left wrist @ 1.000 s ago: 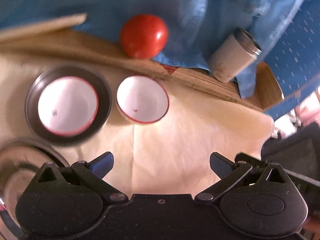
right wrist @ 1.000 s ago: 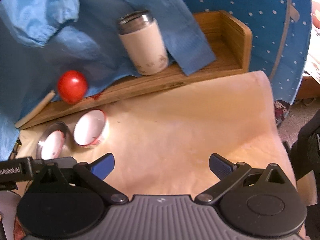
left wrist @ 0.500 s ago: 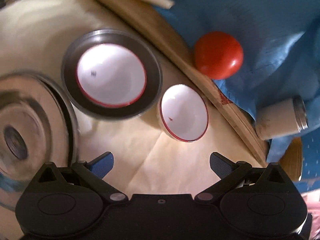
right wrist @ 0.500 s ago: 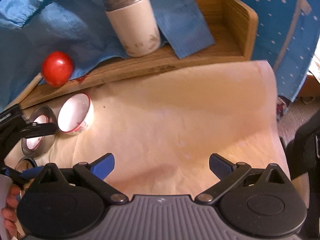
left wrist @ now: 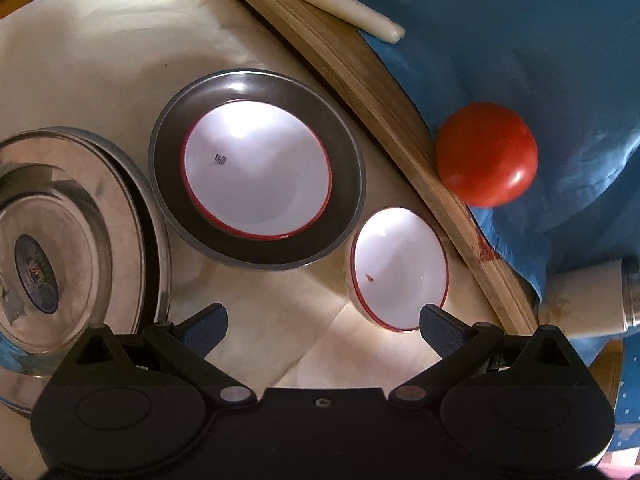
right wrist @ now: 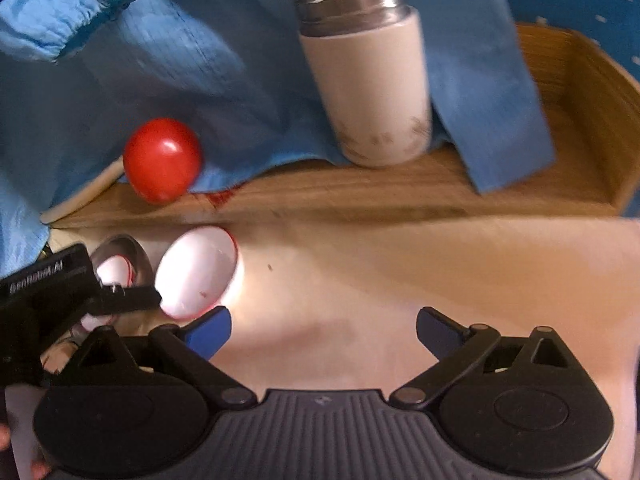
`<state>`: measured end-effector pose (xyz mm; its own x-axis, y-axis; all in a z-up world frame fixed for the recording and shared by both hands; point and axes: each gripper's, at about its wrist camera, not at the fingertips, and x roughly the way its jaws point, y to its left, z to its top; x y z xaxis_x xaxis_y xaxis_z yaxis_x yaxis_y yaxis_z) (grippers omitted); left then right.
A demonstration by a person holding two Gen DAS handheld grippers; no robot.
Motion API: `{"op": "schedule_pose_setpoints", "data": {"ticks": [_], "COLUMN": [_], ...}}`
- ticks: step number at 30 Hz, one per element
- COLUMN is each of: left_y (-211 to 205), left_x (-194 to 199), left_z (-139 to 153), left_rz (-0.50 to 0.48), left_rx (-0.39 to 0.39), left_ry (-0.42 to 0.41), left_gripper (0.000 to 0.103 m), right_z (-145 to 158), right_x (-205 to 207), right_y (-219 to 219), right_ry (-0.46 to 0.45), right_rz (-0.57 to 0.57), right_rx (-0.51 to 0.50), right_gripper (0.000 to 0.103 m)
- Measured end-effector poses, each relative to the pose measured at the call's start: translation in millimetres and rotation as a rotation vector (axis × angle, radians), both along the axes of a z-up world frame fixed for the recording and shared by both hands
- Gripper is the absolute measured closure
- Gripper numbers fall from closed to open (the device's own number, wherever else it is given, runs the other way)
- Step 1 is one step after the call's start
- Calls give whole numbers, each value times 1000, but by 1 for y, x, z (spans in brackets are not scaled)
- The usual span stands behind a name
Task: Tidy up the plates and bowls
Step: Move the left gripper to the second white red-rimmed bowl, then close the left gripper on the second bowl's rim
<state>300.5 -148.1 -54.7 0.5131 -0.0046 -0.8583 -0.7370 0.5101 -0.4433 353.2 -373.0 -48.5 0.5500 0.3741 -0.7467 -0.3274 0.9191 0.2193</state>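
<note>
A white red-rimmed bowl (left wrist: pixel 258 170) sits inside a dark metal plate (left wrist: pixel 172 184). A second white red-rimmed bowl (left wrist: pixel 400 268) stands alone on the cream cloth, to the plate's right. It also shows in the right wrist view (right wrist: pixel 198 272), with the plate (right wrist: pixel 132 250) behind it. An upturned steel plate (left wrist: pixel 60 240) lies at the left. My left gripper (left wrist: pixel 323 330) is open and empty, its right fingertip close to the lone bowl's rim. My right gripper (right wrist: pixel 323 330) is open and empty, its left fingertip just below the lone bowl.
A red tomato (left wrist: pixel 486 154) and a white steel-topped tumbler (right wrist: pixel 366 76) rest on a wooden tray (right wrist: pixel 400 188) under blue cloth (right wrist: pixel 200 60). A pale stick (left wrist: pixel 328 6) lies along the tray. The left gripper's body (right wrist: pixel 48 296) shows in the right wrist view.
My left gripper has swung left and closer over the dishes, bringing the steel plate into view. My right gripper has moved forward and left toward the lone bowl.
</note>
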Motion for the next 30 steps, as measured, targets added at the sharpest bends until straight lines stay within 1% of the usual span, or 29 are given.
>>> {"op": "schedule_pose_setpoints", "data": {"ticks": [5,9,13,14,15,19,20,21,22,26,29,30], "left_y": [-1,-2,-1,-1,-1,-2,-2,-2,-1,-2,-1,-1], "left_x": [3,4,1,1,1,3,3,3,5,8,10,10], "left_z": [-5,-12,-16,-15,-15,-17,-16,-17,-17,-19,-19,-19], "left_rz": [22,29,47,51,48,55,55,51,45,38,40,38], "left_rx": [23,12,11,16,18,14,13,8,4,-8,-6,-6], "left_ry": [12,3,-3,-15,-25,-44,-52,-59,-61,-65,-67,-67], "left_gripper": [4,7,14,17,24,34,36,42,46,54,55,55], "right_z": [-3,-7,-9,-10,-11,-13,-14,-15,-15,-17,-19,-20], "right_x": [16,21,26,27,29,35,36,38,40,47,51,51], "right_y": [14,20,24,25,27,36,39,42,44,52,56,58], "right_ry": [3,3,3,2,1,7,6,8,13,20,29,36], "right_rz": [51,96,119,122,126,156,162,169,173,181,186,189], "right_rx": [7,26,35,33,30,39,41,43,44,49,53,56], "right_gripper": [14,15,18,21,25,32,36,40,42,55,65,66]}}
